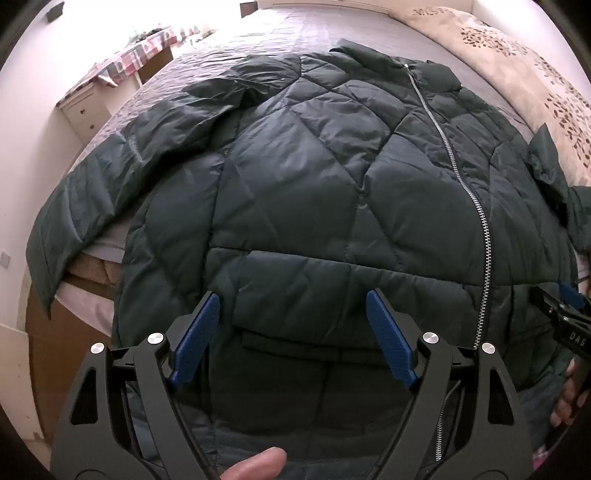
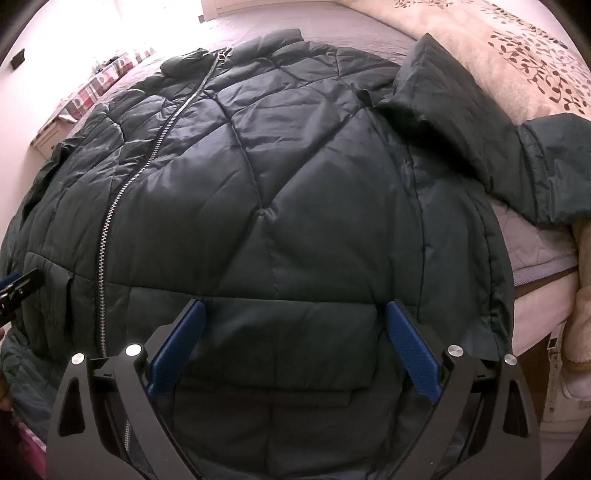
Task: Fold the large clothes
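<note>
A dark green quilted jacket [image 1: 295,177] lies spread front-up across a bed [image 1: 332,33], its collar toward the far side and its hem hanging over the near edge toward the person. A silver zipper [image 1: 480,229] runs up the front, closed. One sleeve [image 1: 74,206] trails off the corner of the bed on the left in the left wrist view; the other sleeve [image 2: 517,155] lies bent outward on the right in the right wrist view, reaching toward a cream blanket [image 2: 517,44] printed with brown leaves.

The left gripper [image 1: 291,306] points steeply down at the lower part of the jacket, left of the zipper. Its blue pads [image 1: 195,339] stand wide apart, and the jacket cloth shows in the gap between them, not pinched. A thumb [image 1: 258,465] of the person's hand shows at the bottom edge, behind the gripper's frame.

The right gripper [image 2: 293,314] is tilted down in the same way over the jacket's lower right panel, right of the zipper. Its jaws are spread fully and grip nothing; the quilted cloth just above a pocket flap [image 2: 266,395] fills the space between them.

Each gripper shows at the edge of the other's view, so the two hang side by side over the hem, either side of the zipper. A table with a checked cloth [image 1: 140,55] stands beyond the bed's far left corner.
</note>
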